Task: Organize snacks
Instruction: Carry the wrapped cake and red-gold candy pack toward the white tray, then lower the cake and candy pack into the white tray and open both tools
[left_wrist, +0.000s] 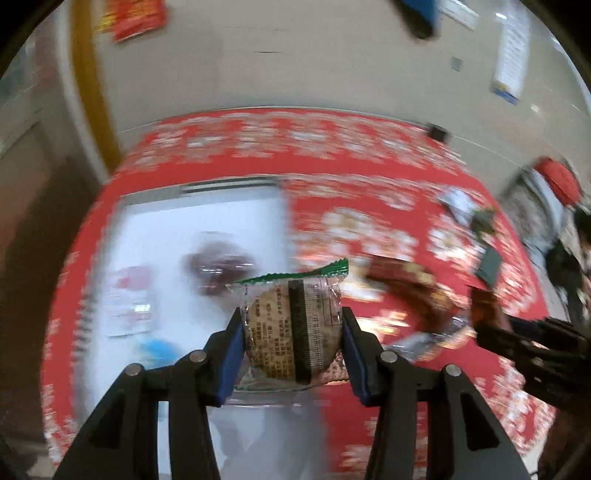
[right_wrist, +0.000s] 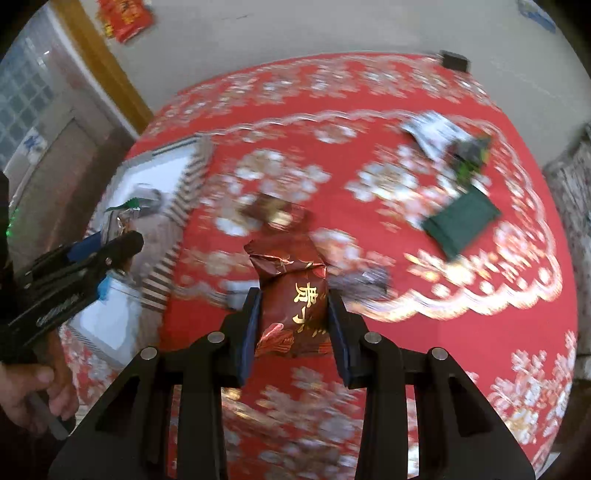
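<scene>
My left gripper (left_wrist: 291, 325) is shut on a round cookie in a clear wrapper with a green top edge (left_wrist: 291, 325), held above a white storage box (left_wrist: 199, 236) at the table's left. My right gripper (right_wrist: 293, 314) is shut on a dark red snack packet with gold characters (right_wrist: 291, 291), lifted over the red flowered tablecloth (right_wrist: 424, 332). The right gripper with its red packet (left_wrist: 487, 314) shows at the right of the left wrist view. In the right wrist view the left gripper (right_wrist: 122, 240) hangs over the white box (right_wrist: 162, 166), a hand (right_wrist: 29, 384) on its handle.
Several snacks lie on the cloth: a dark red packet (right_wrist: 277, 212), a dark green packet (right_wrist: 461, 221), a silver and green wrapper pile (right_wrist: 447, 140) and a blurred dark wrapper (right_wrist: 362, 280). The box holds a few wrapped items (left_wrist: 218, 269). A small black object (right_wrist: 454, 59) sits at the table's far edge.
</scene>
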